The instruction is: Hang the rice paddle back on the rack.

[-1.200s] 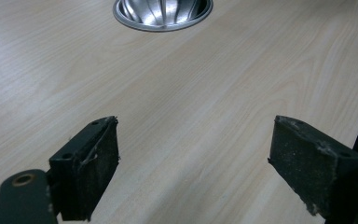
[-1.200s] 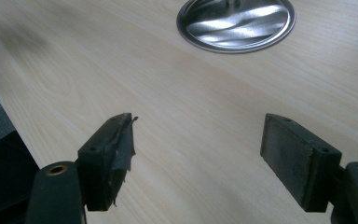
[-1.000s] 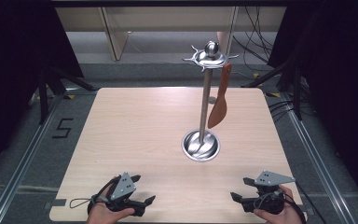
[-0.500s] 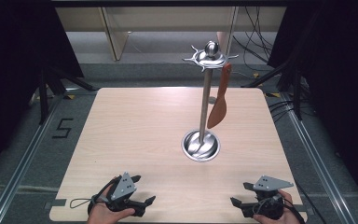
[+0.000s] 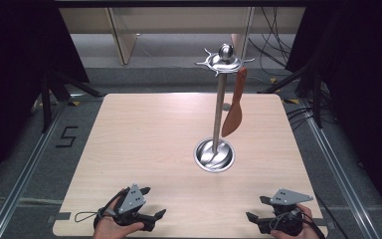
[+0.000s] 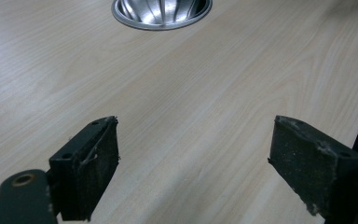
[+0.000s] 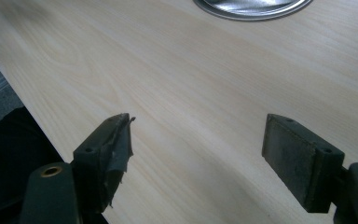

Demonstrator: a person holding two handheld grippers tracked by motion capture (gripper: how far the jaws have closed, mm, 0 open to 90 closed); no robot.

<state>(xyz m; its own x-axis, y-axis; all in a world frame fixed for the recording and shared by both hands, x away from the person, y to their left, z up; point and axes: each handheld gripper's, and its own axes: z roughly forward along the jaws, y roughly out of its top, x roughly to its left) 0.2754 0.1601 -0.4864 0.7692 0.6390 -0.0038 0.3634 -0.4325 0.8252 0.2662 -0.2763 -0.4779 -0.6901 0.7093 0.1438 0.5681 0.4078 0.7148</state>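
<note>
Dark curtains close off both sides of the room; a pale wooden table [image 5: 154, 149] stands in the middle, bare apart from one rack.

A metal stand [image 5: 219, 117] rises from a round base [image 5: 214, 155] a little right of the table's centre. A brown spatula [image 5: 234, 112] hangs from a hook on the stand's crown, blade down, clear of the table and just beside the pole. It is the nearest loose thing to either tool, so it is taken as the work in hand.

Handling, as a judgement: the spatula looks light and stiff, probably wood or silicone, though the high view is too coarse to tell which. It should swing freely on its hook. Best hold is the narrow handle just below the hook, then a lift up and off. The tall stand may tip if pulled sideways.

Left gripper [image 5: 149, 206] rests at the near left edge, jaws spread wide over bare wood. Right gripper [image 5: 257, 209] rests at the near right edge, also spread wide and empty. Both are well apart from the stand.

Against the earlier frame: no visible change. Hands, stand and spatula sit where they were.
</note>
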